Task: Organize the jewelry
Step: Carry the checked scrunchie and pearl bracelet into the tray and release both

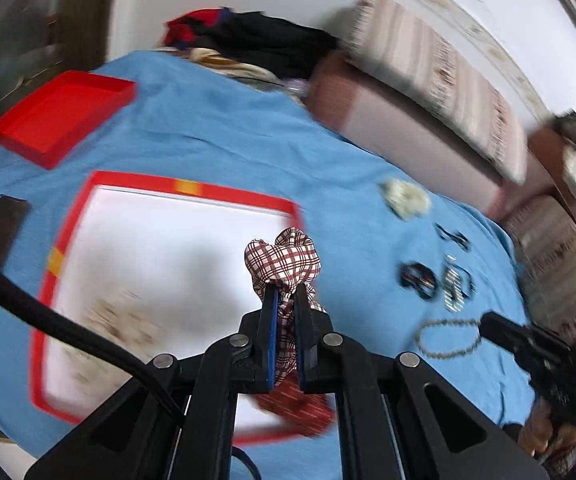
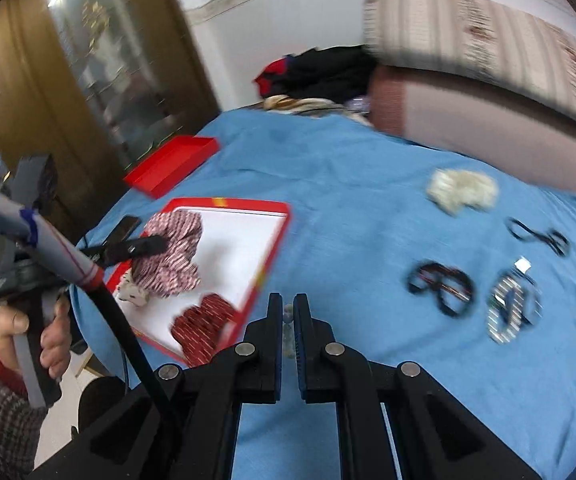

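Note:
My left gripper is shut on a red-and-white plaid scrunchie and holds it over the red-rimmed white tray. The tray holds a dark red scrunchie and a cream one. My right gripper is shut on a bead chain; from the left wrist view its tip touches that chain on the blue cloth. A cream scrunchie, black hair ties and a striped clip lie to the right.
A red box lid lies at the far left of the blue cloth. A dark phone lies left of the tray. Piled clothes and a striped cushion sit at the back.

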`<action>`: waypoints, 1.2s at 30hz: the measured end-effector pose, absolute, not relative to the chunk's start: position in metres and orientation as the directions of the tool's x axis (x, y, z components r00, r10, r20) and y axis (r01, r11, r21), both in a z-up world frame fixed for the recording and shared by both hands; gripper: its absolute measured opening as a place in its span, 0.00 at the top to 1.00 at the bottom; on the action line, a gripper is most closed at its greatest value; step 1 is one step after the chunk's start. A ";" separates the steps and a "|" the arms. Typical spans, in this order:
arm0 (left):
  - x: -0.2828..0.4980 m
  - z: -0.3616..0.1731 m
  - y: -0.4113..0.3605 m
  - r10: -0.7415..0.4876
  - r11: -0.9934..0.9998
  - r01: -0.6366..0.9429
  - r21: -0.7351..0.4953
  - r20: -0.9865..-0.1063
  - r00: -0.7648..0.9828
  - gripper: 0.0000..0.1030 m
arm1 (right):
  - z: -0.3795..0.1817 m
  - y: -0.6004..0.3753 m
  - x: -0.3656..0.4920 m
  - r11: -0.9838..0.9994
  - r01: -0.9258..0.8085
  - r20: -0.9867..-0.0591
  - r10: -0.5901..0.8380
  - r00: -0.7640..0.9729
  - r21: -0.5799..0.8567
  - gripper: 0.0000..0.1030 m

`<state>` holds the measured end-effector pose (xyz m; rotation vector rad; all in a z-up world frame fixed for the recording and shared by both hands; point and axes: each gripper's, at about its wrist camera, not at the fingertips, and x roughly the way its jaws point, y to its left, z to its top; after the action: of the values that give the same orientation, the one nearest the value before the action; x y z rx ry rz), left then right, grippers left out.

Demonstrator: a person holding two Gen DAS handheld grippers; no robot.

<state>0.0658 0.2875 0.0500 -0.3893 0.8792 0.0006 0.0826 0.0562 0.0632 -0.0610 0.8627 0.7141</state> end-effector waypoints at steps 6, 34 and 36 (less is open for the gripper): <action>0.089 0.026 0.353 -0.087 0.916 -0.260 -0.304 -0.786 0.612 0.94 | 0.042 0.150 0.105 0.710 -0.659 -0.744 0.575 0.340 0.247 0.94; 0.148 0.001 0.372 0.037 0.915 -0.353 -0.194 -0.832 0.553 0.54 | -0.014 0.165 0.159 0.765 -0.591 -0.793 0.516 0.324 0.256 0.64; 0.144 0.009 0.367 0.036 0.910 -0.359 -0.205 -0.825 0.564 0.53 | -0.007 0.146 0.154 0.777 -0.577 -0.788 0.510 0.345 0.250 0.64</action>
<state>0.1440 0.3672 0.0091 -0.3733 0.9485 0.2393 0.1539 0.1464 -0.0074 -0.0771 0.9934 0.7063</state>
